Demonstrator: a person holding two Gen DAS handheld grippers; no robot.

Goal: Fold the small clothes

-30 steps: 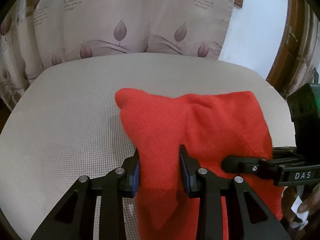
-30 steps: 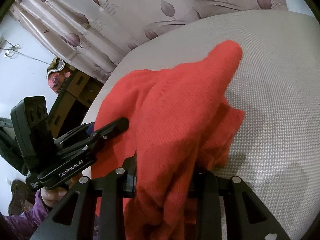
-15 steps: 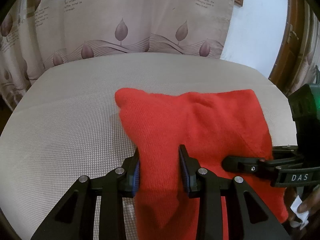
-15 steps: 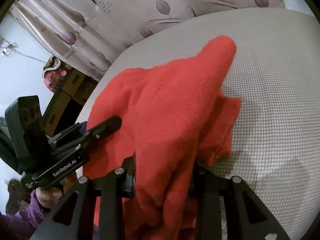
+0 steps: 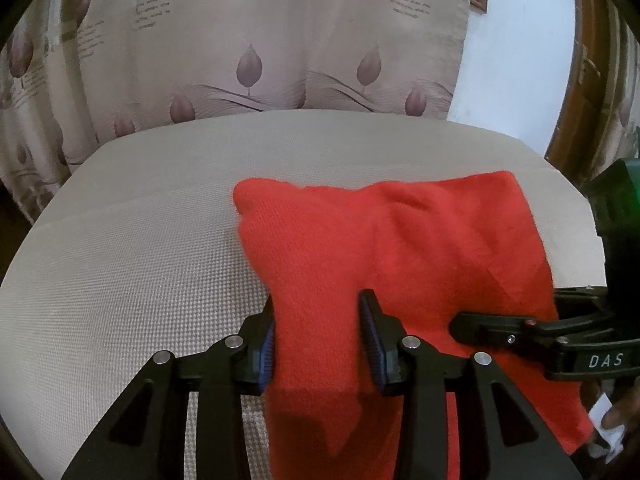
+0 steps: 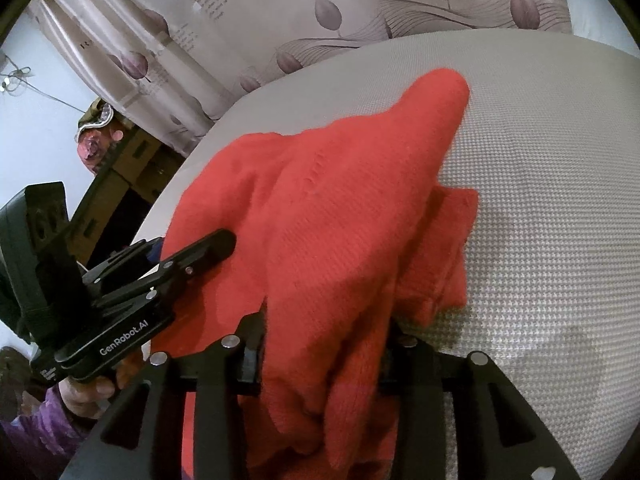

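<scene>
In the left wrist view, the red knit garment [image 5: 400, 248] lies on the beige woven worktop [image 5: 132, 272], spread toward the right edge; a strip of it runs back between the fingers of the left tool [image 5: 318, 340]; its jaws have just been opening, and the blue pad on the right finger stands off the cloth while the left pad touches it, so the grip looks loosened; the right tool [image 5: 472, 326] lies over the garment's near right part; a leaf-print curtain [image 5: 280, 60] hangs behind.

In the right wrist view, the garment is bunched, one corner reaching far across the worktop [image 6: 540, 200]; a thick fold passes between the right tool [image 6: 324, 344] fingers; its jaws have just been opening, the pads hidden by cloth, so I cannot tell whether they press; the left tool [image 6: 216, 240] rests at the garment's left edge, held by a hand [image 6: 86, 394] in a purple sleeve [image 6: 36, 436].
</scene>
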